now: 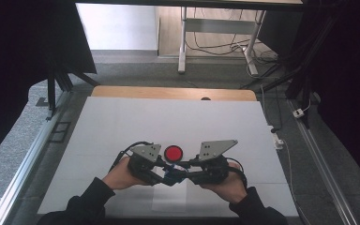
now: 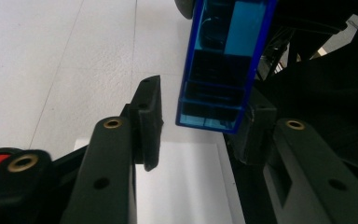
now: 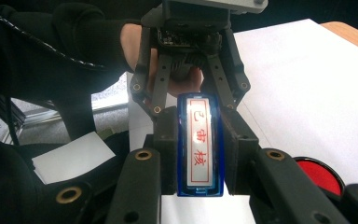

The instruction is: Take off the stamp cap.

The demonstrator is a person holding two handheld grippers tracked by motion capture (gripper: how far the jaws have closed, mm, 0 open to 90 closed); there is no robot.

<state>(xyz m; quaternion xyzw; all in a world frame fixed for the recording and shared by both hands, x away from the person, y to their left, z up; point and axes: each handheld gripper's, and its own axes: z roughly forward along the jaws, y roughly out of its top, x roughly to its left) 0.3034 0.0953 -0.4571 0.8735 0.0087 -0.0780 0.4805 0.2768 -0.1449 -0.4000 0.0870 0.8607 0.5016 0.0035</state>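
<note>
We saw the blue stamp (image 3: pixel 199 147) clamped in the right claw (image 3: pixel 199 154); the left claw (image 2: pixel 200 121) stood open around it, handover unfinished, red ink pad (image 1: pixel 173 153) unused.

Wood table (image 1: pixel 122 91) w/ white sheet (image 1: pixel 122 126) over most of it; red round disc (image 1: pixel 173 153) lies on sheet.

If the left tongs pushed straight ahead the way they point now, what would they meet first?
Most likely the blue stamp, which hangs between their open jaws, pinched by the right tongs. Right behind it come the right tongs themselves. Depth is hard to judge.
</note>
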